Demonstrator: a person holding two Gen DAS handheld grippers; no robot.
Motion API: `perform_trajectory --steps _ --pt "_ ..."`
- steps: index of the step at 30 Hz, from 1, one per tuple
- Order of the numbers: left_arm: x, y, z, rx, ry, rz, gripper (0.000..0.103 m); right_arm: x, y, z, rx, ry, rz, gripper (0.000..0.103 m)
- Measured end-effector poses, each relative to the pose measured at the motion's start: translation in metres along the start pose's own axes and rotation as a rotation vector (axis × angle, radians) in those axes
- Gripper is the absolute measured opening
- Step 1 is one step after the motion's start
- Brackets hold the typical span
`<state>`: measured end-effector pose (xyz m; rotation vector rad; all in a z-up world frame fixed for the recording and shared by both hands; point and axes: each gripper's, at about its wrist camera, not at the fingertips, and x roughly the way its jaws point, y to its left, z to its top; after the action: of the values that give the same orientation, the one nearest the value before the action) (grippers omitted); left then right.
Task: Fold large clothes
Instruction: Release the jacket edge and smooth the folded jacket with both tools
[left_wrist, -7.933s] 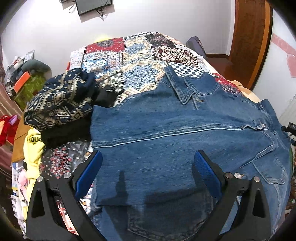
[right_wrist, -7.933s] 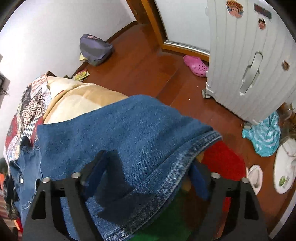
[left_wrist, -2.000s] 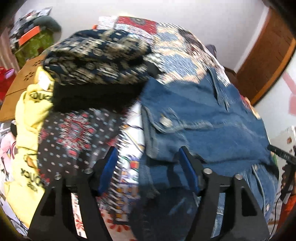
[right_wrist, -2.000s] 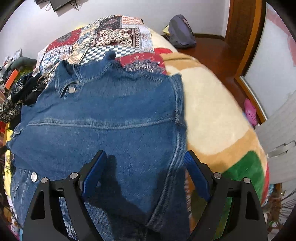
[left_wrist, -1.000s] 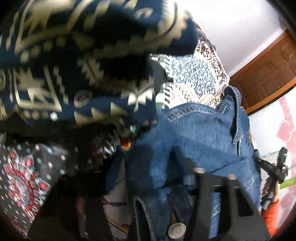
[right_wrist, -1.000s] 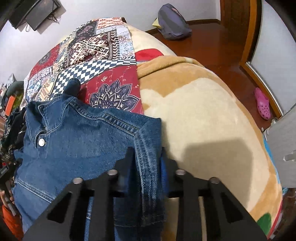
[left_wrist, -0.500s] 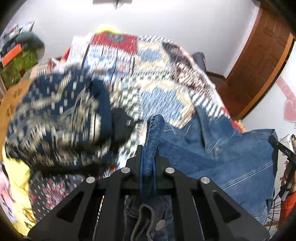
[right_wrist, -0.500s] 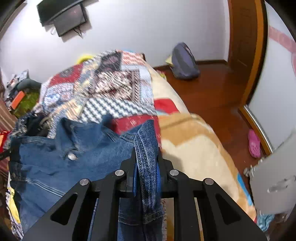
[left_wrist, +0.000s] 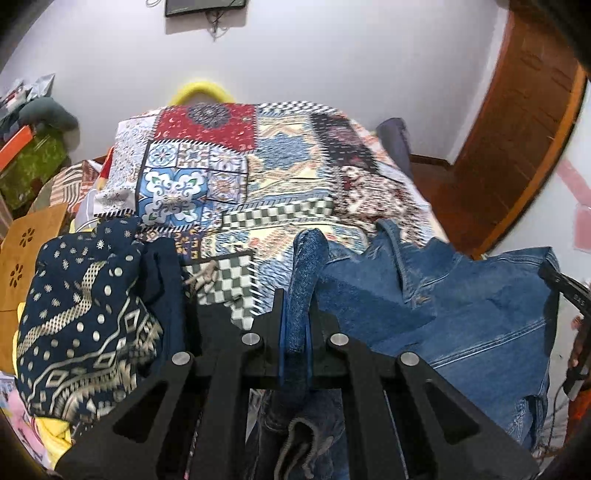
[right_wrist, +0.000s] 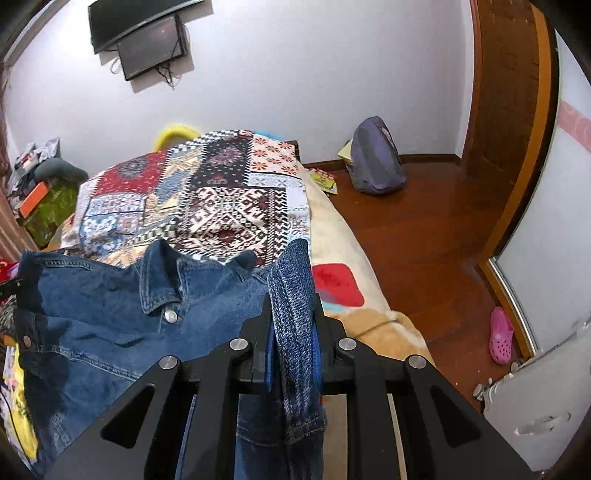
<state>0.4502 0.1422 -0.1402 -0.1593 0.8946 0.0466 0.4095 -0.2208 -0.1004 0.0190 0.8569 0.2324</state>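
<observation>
Gripping opposite edges of the denim jacket (left_wrist: 461, 310), both tools hold it lifted above the bed. The left gripper (left_wrist: 297, 332) has its jaws pressed together on a bunched fold of denim that stands up between them, and the right gripper (right_wrist: 291, 328) is clamped the same way on a stitched seam edge. Between the two, the jacket hangs spread with its collar (right_wrist: 162, 284) upward (one metal button shows just below it). Behind it lies the patchwork quilt (left_wrist: 229, 173) covering the bed. A navy patterned garment (left_wrist: 85, 325) sits heaped to the left of the left gripper. On the wooden floor (right_wrist: 436, 236) near the wall rests a grey backpack (right_wrist: 375, 162), and a pink clog (right_wrist: 500, 336) lies nearer the door.
</observation>
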Motion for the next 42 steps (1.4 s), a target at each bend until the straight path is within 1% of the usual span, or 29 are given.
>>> perform_trajectory --steps 2,4,5,7,8,9,11,14,16,17,20,22,23,24,25,26,29,34,39,42 --pt "0.015 0.007 0.002 -0.010 0.025 0.044 0.009 0.014 0.001 0.001 -0.016 0.024 -0.032 0.015" --pt "0.025 0.016 0.001 -0.033 0.044 0.104 0.011 0.026 0.002 -0.002 -0.037 0.061 -0.073 0.020" --pt "0.025 0.020 0.000 -0.039 0.041 0.111 0.011 0.030 0.004 -0.005 -0.053 0.071 -0.113 0.025" --pt "0.024 0.027 -0.004 -0.046 0.046 0.109 0.017 0.026 0.007 -0.011 -0.087 0.056 -0.178 0.041" --pt "0.021 0.031 -0.007 -0.052 0.049 0.102 0.019 0.021 0.008 -0.014 -0.099 0.044 -0.194 0.058" --pt "0.017 0.032 -0.009 -0.049 0.049 0.099 0.021 0.014 0.008 -0.017 -0.106 0.029 -0.200 0.068" --pt "0.007 0.032 -0.014 -0.023 0.046 0.110 0.024 -0.001 0.010 -0.020 -0.116 0.001 -0.182 0.069" --pt "-0.016 0.025 -0.025 0.030 0.023 0.130 0.038 -0.023 0.017 -0.025 -0.142 0.006 -0.147 0.069" --pt "-0.031 0.020 -0.032 0.057 0.001 0.135 0.050 -0.037 0.021 -0.028 -0.154 -0.002 -0.132 0.069" --pt "-0.044 0.016 -0.039 0.078 -0.017 0.135 0.051 -0.046 0.024 -0.031 -0.162 -0.010 -0.124 0.070" --pt "-0.074 0.004 -0.056 0.136 -0.036 0.137 0.061 -0.067 0.033 -0.041 -0.180 -0.021 -0.095 0.073" --pt "-0.095 -0.004 -0.069 0.169 -0.062 0.141 0.073 -0.080 0.037 -0.048 -0.186 -0.032 -0.077 0.073" --pt "-0.105 -0.007 -0.076 0.182 -0.073 0.141 0.077 -0.089 0.038 -0.053 -0.189 -0.037 -0.072 0.074" --pt "-0.114 -0.009 -0.083 0.192 -0.082 0.139 0.084 -0.098 0.040 -0.058 -0.191 -0.040 -0.066 0.076" --pt "-0.120 -0.011 -0.088 0.197 -0.087 0.135 0.087 -0.102 0.041 -0.060 -0.191 -0.040 -0.062 0.078" --pt "-0.130 -0.012 -0.097 0.203 -0.096 0.124 0.088 -0.105 0.042 -0.064 -0.190 -0.040 -0.059 0.082" --pt "-0.144 -0.012 -0.119 0.199 -0.078 0.102 0.088 -0.120 0.043 -0.080 -0.188 -0.042 -0.049 0.083" --pt "-0.143 -0.003 -0.154 0.162 -0.012 0.075 0.088 -0.126 0.041 -0.113 -0.185 0.004 -0.036 0.083" --pt "-0.119 0.010 -0.195 0.082 0.127 0.013 0.088 -0.118 0.035 -0.147 -0.181 0.087 -0.044 0.083" --pt "-0.102 0.019 -0.218 0.016 0.211 -0.040 0.088 -0.109 0.026 -0.168 -0.149 0.148 -0.042 0.083"
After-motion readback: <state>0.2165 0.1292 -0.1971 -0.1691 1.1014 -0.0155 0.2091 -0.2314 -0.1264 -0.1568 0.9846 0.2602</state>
